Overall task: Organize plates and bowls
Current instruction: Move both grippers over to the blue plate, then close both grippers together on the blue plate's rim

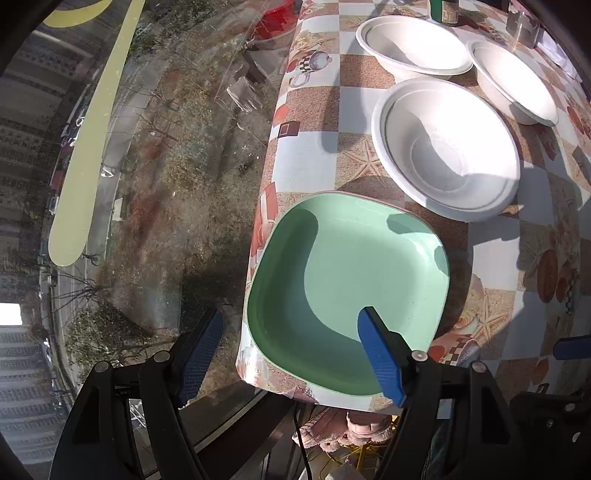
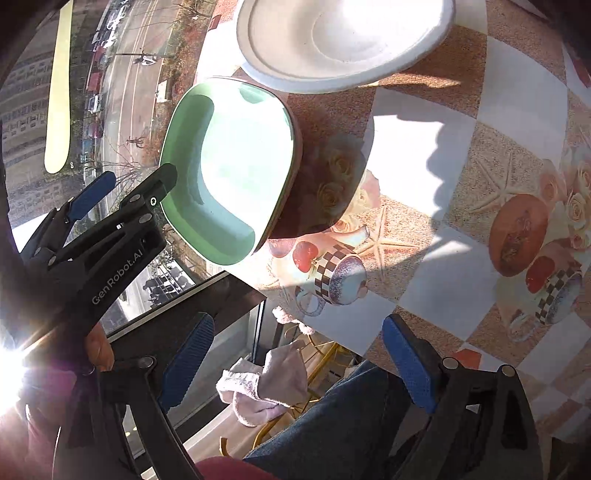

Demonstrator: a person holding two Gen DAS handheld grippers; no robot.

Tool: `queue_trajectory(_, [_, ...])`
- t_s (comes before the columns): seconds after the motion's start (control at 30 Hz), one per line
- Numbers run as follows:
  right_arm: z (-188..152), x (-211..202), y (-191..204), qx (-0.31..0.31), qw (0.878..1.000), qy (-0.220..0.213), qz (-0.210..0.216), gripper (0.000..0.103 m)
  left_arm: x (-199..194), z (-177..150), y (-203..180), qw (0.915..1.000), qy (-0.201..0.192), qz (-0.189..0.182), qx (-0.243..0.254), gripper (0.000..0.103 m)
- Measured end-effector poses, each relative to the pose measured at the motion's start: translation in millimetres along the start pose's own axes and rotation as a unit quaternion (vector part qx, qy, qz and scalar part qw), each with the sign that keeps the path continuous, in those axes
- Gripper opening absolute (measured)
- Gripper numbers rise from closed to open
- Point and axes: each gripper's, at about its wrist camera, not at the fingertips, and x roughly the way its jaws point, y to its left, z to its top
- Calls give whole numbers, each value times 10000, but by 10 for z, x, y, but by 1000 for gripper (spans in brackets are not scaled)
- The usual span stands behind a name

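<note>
A mint green square plate (image 1: 347,291) lies at the table's near left corner, on a pink rim that shows beneath it. My left gripper (image 1: 291,343) is open: its right finger is over the plate's inside, its left finger hangs off the table edge. Three white paper bowls stand beyond: the nearest bowl (image 1: 443,147), a far bowl (image 1: 410,44), a right bowl (image 1: 513,79). In the right wrist view the green plate (image 2: 236,166) sits left of centre, the left gripper's finger (image 2: 162,181) at its rim. My right gripper (image 2: 295,358) is open and empty, off the table's near edge.
The table (image 1: 314,155) has a checkered cloth with teapot and starfish prints. A dark bottle (image 1: 443,11) and a clear glass (image 1: 521,22) stand at the far edge. A glass window wall (image 1: 147,184) runs along the table's left side. My legs and pink slippers (image 2: 266,384) are below.
</note>
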Motion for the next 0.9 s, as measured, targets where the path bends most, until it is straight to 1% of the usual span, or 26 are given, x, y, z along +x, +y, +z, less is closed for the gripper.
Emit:
queue_trajectory(0.03, [-101,23,108,68,9999,-65,-46,93,-35,1,-44,9999,-34,-134,99,78])
queue_trajectory(0.07, [-179,-1,-21,168,9997,-146,-123,93,-88,-3,-141,9993,-73,-280,237,78])
queue_trajectory(0.13, [-320,-178,-366,503,9976,-396,-245,93,-168,37,-428,9959,-128,-610,658,78])
queue_trajectory(0.17, [-410,-224,-515,692,9959,-514,-287,93,-211,46,-593,9927,-125,-777,910,78])
queue_trajectory(0.2, [-397,-377,-641,958,9927,-672,-305,93,-307,41,-862,9881,-110,-965,1192,79])
queue_trajectory(0.27, [-589,-548,-970,1437,9840,-1002,-315,93,-401,52,-1250,9779,-79,-1279,1650,79])
queue_trajectory(0.33, [-779,-710,-1252,1874,9722,-1354,-383,93,-500,106,-1653,9681,-83,-1457,2037,79])
queue_trajectory(0.37, [-850,-691,-1229,2085,9647,-1545,-446,93,-587,92,-1846,9633,-91,-1525,2207,79])
queue_trajectory(0.43, [-987,-914,-1517,2496,9471,-1907,-653,93,-742,107,-2242,9538,-143,-1704,2472,79])
queue_trajectory(0.47, [-978,-1090,-1678,2691,9373,-2057,-820,93,-817,117,-2426,9495,-171,-1782,2575,79])
queue_trajectory(0.5, [-1049,-1179,-1821,2858,9277,-2163,-1041,93,-900,89,-2635,9457,-192,-1825,2681,79])
queue_trajectory(0.53, [-1152,-1234,-1963,2983,9195,-2220,-1275,93,-972,90,-2822,9427,-247,-1850,2765,79])
queue_trajectory(0.57, [-1170,-1333,-2095,3106,9109,-2233,-1547,93,-1041,96,-3009,9398,-319,-1878,2838,79])
queue_trajectory(0.6, [-1038,-1525,-2242,3219,9025,-2215,-1814,93,-1012,105,-3206,9380,-364,-1865,2899,79])
queue_trajectory(0.63, [-978,-1691,-2441,3306,8949,-2186,-2050,93,-1004,119,-3379,9364,-398,-1879,2937,79])
queue_trajectory(0.67, [-959,-1806,-2611,3377,8881,-2140,-2266,93,-1024,129,-3537,9355,-403,-1901,2952,79])
queue_trajectory(0.73, [-1023,-1856,-2831,3505,8761,-2024,-2621,93,-944,157,-3829,9358,-286,-1919,2942,79])
queue_trajectory(0.8, [-1080,-1865,-3115,3591,8695,-1941,-2781,93,-873,172,-4009,9390,-135,-1892,2868,79])
queue_trajectory(0.87, [-1062,-1843,-3331,3625,8663,-1897,-2865,93,-857,169,-4031,9437,-134,-1812,2765,79])
queue_trajectory(0.9, [-1040,-1831,-3379,3592,8662,-1887,-2916,93,-848,165,-3997,9454,-151,-1780,2726,79])
